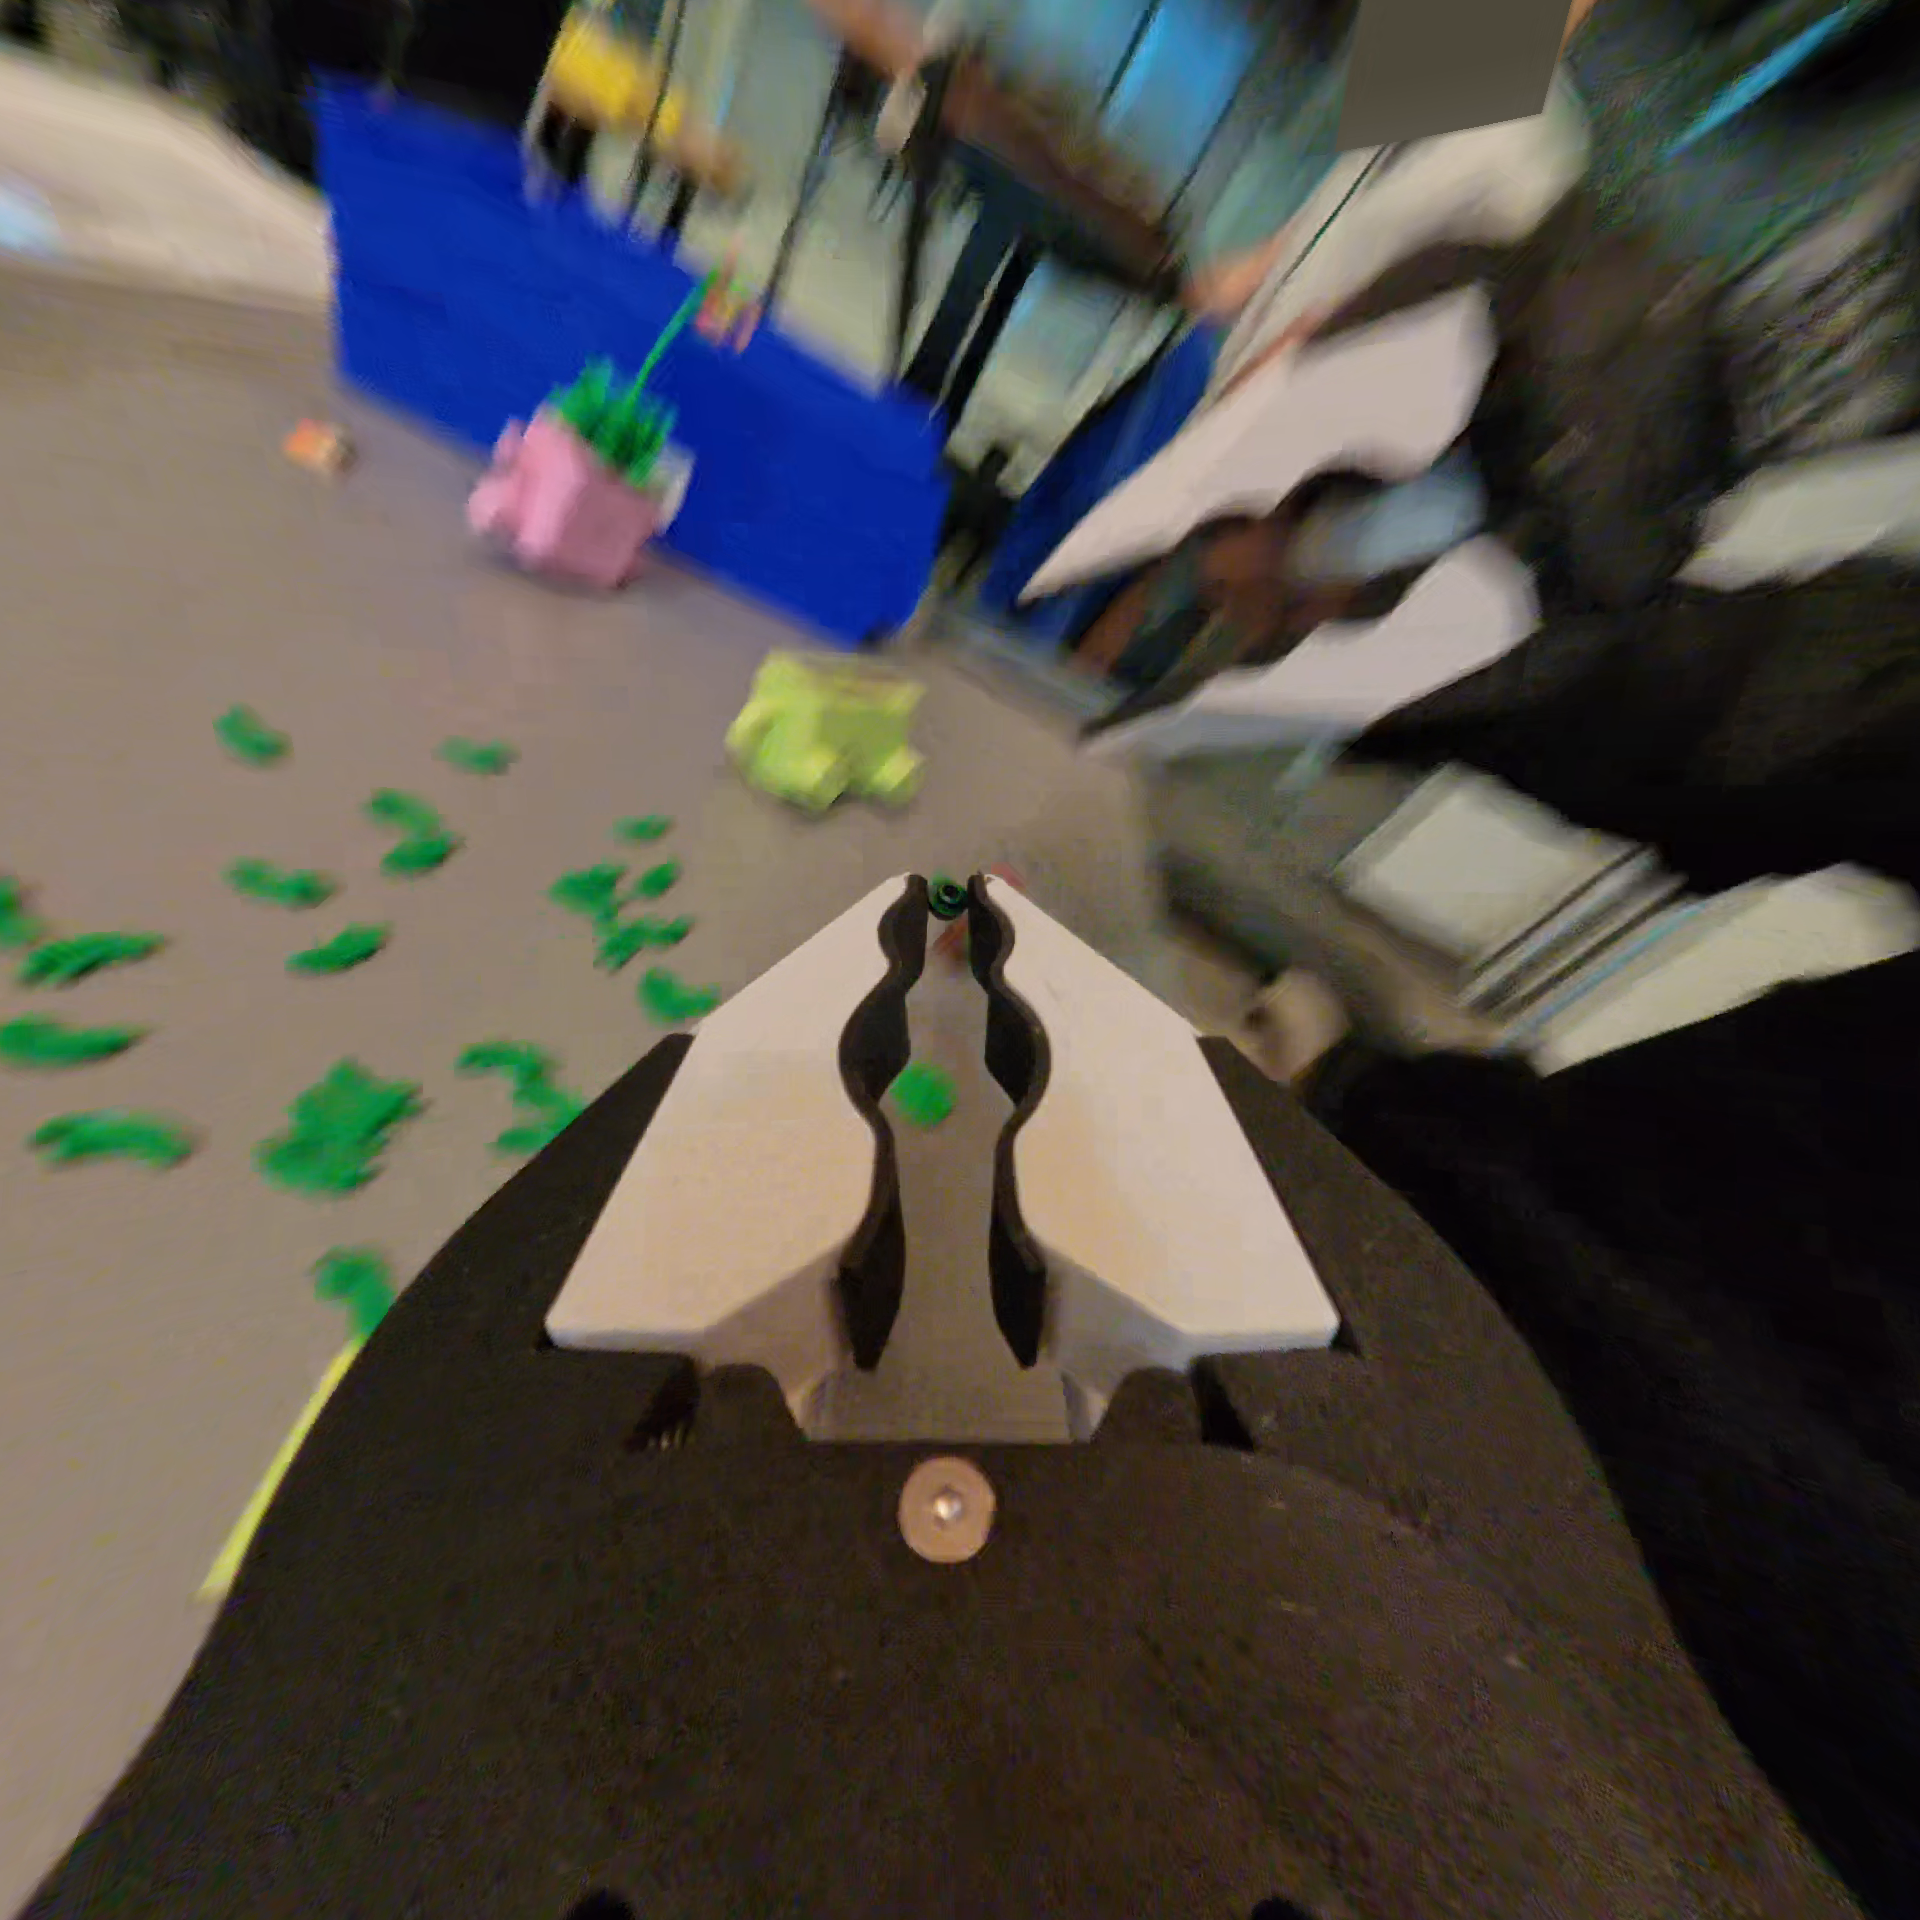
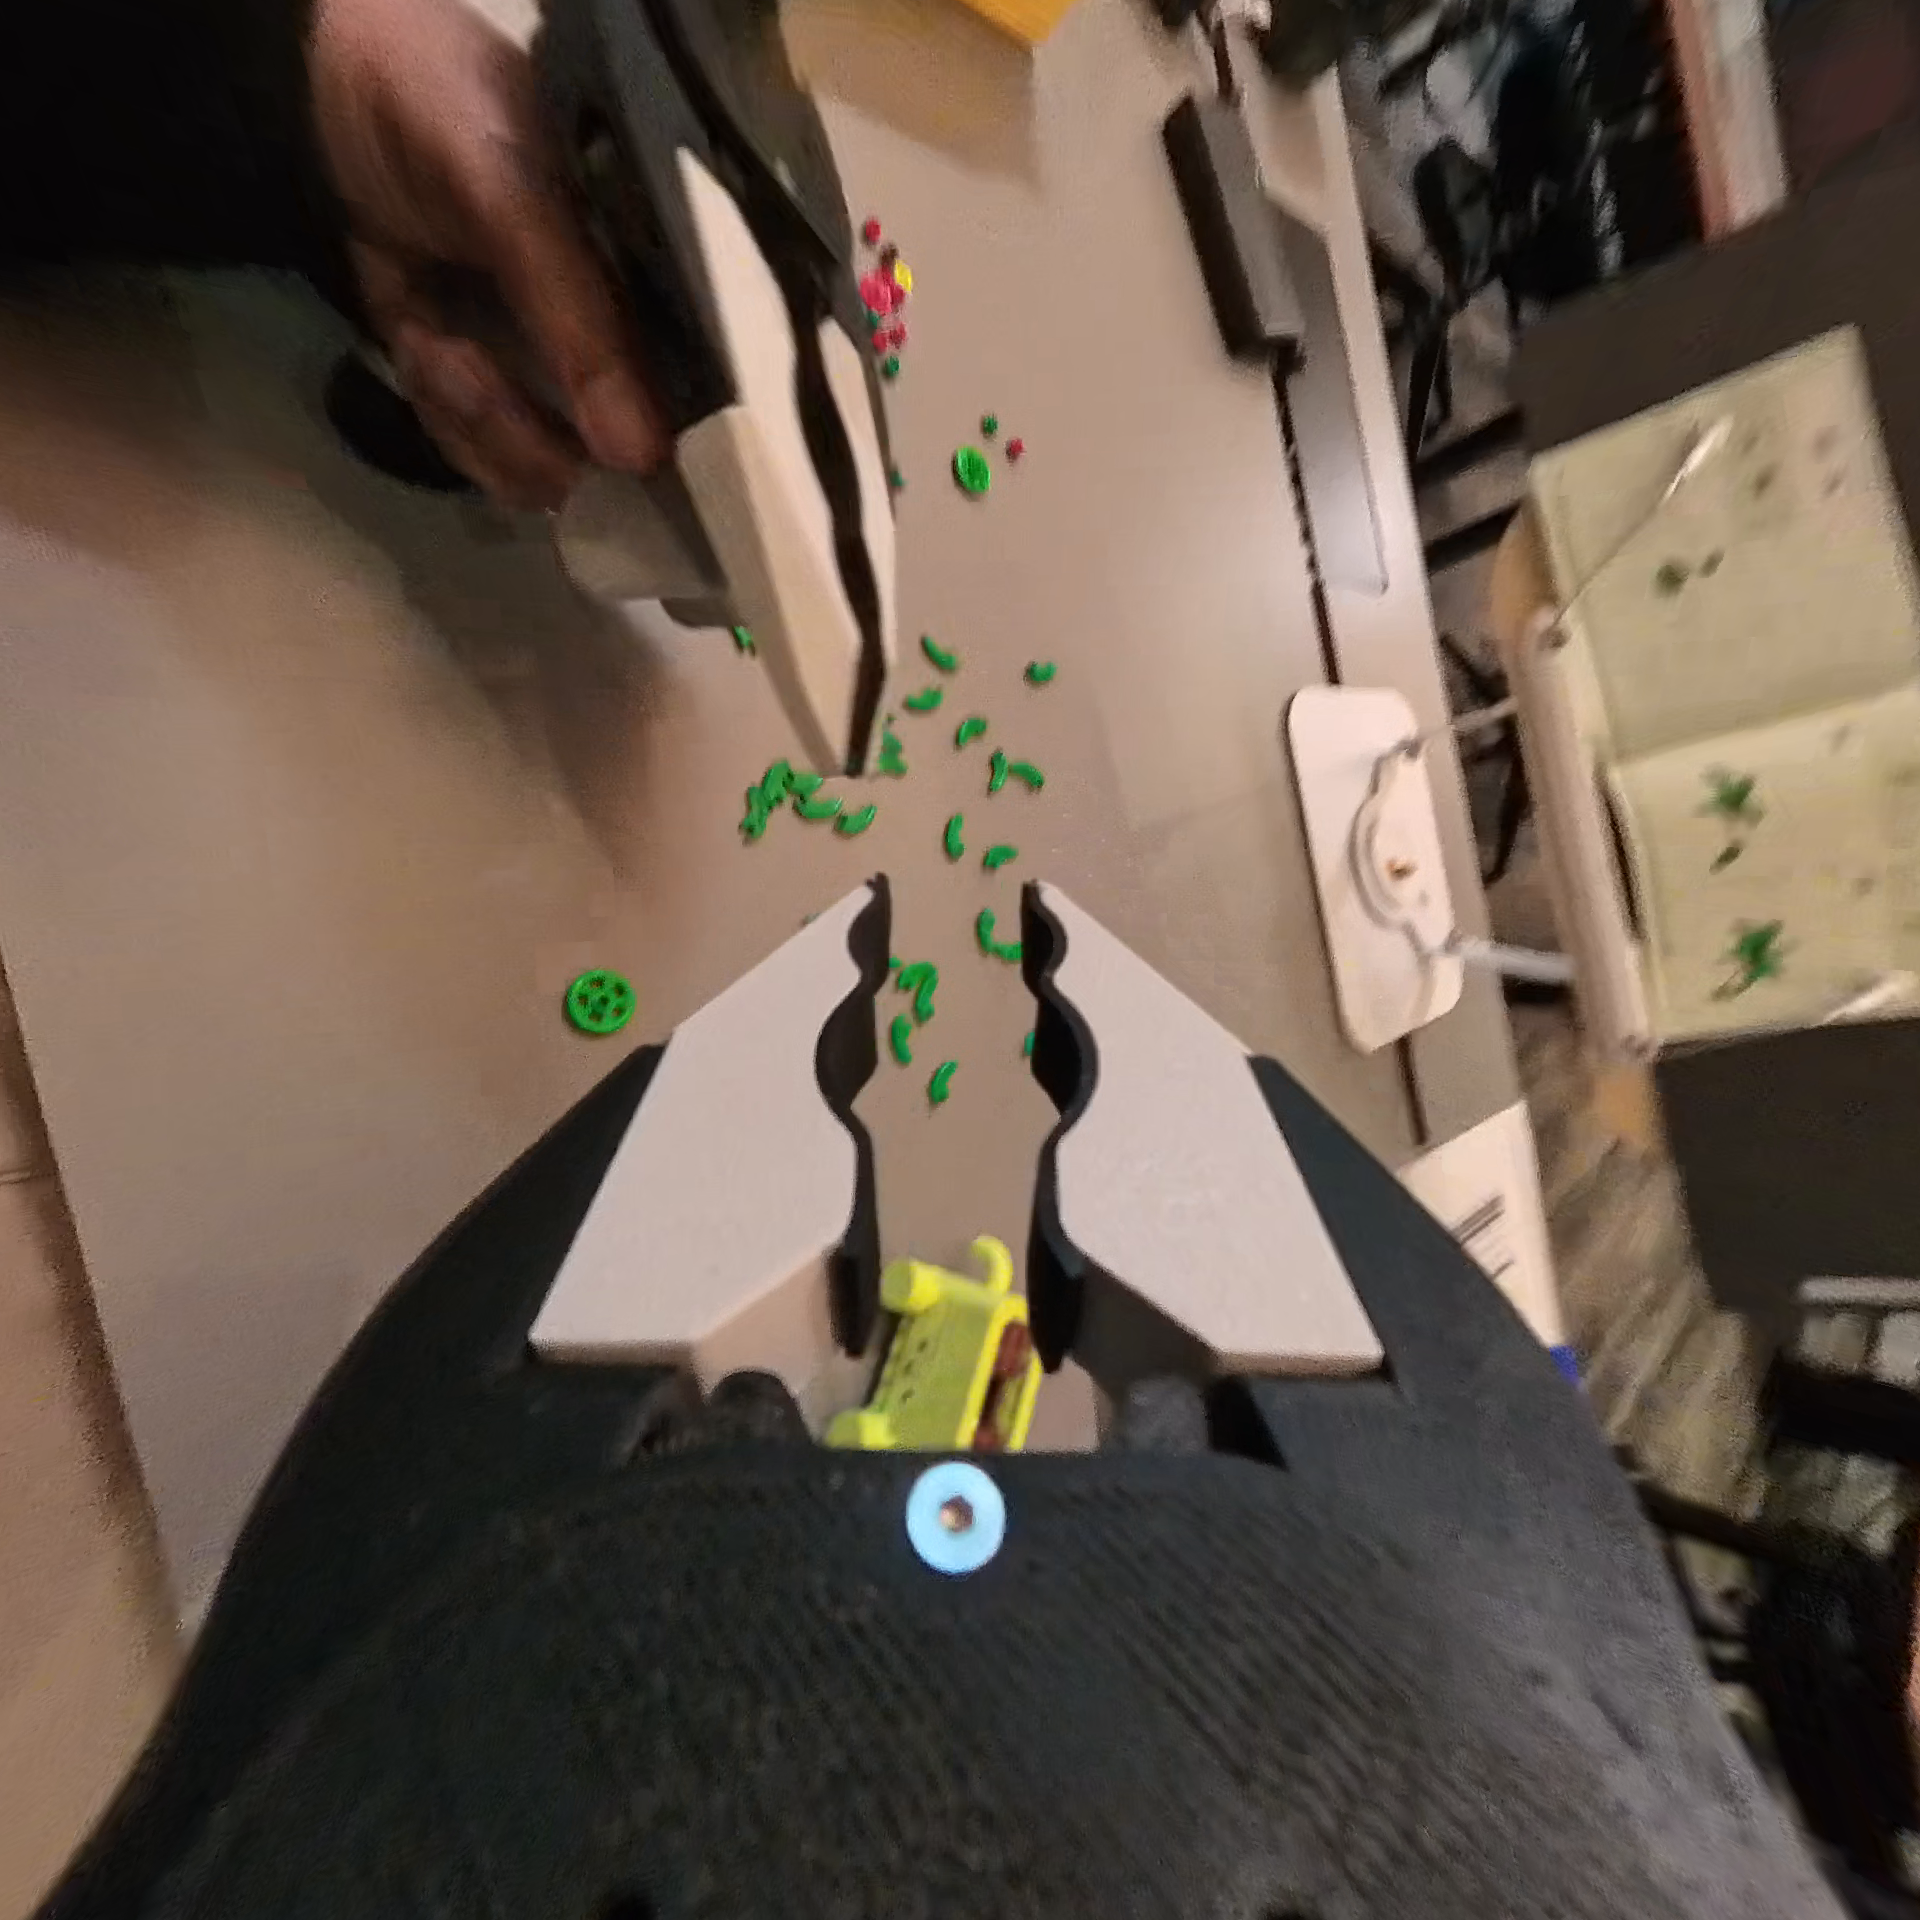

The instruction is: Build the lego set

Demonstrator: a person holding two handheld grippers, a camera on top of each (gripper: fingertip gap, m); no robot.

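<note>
My left gripper (image 1: 947,896) is shut on a tiny green round lego piece (image 1: 947,898) at its fingertips, held above the grey table (image 1: 156,623). Many small green leaf pieces (image 1: 338,1127) lie scattered on the table. A pink lego pot with green leaves and a stem (image 1: 577,488) and a lime-green lego pot (image 1: 831,732) stand farther off. My right gripper (image 2: 954,883) is open and empty over the leaf pieces (image 2: 914,997); a lime-green lego build (image 2: 951,1361) lies below its fingers. The left gripper (image 2: 857,764) shows there too, held by a hand (image 2: 468,260).
A blue box (image 1: 644,395) stands behind the pink pot. Green round discs (image 2: 601,1003) and small red pieces (image 2: 883,291) lie on the table. A white board with a clip (image 2: 1371,862) sits at the table's right edge, an instruction sheet (image 2: 1745,665) beyond it. Across from one pair of fingers to the other is roughly 5 cm.
</note>
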